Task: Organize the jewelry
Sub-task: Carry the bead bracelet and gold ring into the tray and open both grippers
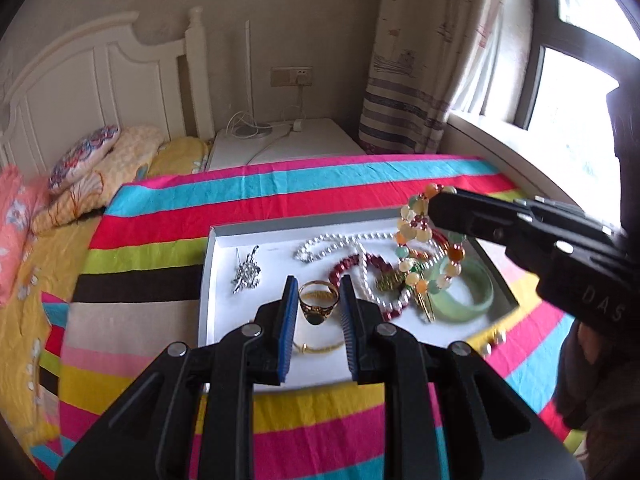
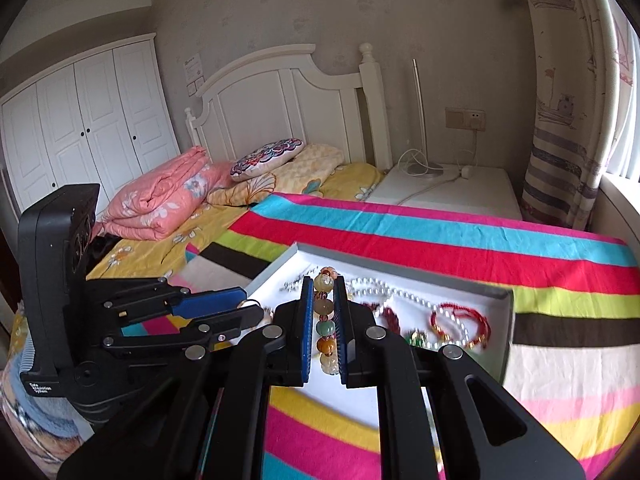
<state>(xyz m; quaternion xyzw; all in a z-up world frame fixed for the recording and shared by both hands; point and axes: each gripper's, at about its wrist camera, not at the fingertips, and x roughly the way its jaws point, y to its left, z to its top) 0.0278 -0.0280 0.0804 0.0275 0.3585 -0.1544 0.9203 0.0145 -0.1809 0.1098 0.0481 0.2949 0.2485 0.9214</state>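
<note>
Right gripper (image 2: 323, 320) is closed on a multicoloured bead bracelet (image 2: 325, 322), which is lifted above the white tray (image 1: 256, 236); the free end of the loop dangles over the tray's right side. The tray sits on the striped blanket (image 1: 280, 192) of the bed.

Left gripper (image 1: 318, 300) hovers low over the near part of the tray, jaws parted and holding nothing. A gold ring (image 1: 319, 300) with a dark stone lies between the fingers; contact cannot be confirmed.

The other pieces lie in the tray: pearl strand (image 1: 332, 248), red bead bracelet (image 1: 360, 264), green jade bangle (image 1: 464, 292), silver brooch (image 1: 246, 274).

Risks, as judged:
- The grip spans only a few round, smooth beads, so a slight loosening could let the bracelet slip and drop into the pile.
- The hanging loop sits close over the pearls and bangle (tangle-prone); a sideways move could snag and drag them.
- The soft bed gives the tray poor support, and a downward push by the left gripper could tilt it and slide the pieces together.
- Closing on the ring off-centre could flick it out of the tray.

Writing: "DAS" on the right gripper's body in the left wrist view; "Data Acquisition System" (small, likely reading) on the left gripper's housing in the right wrist view. The papers on the wall are illegible.
</note>
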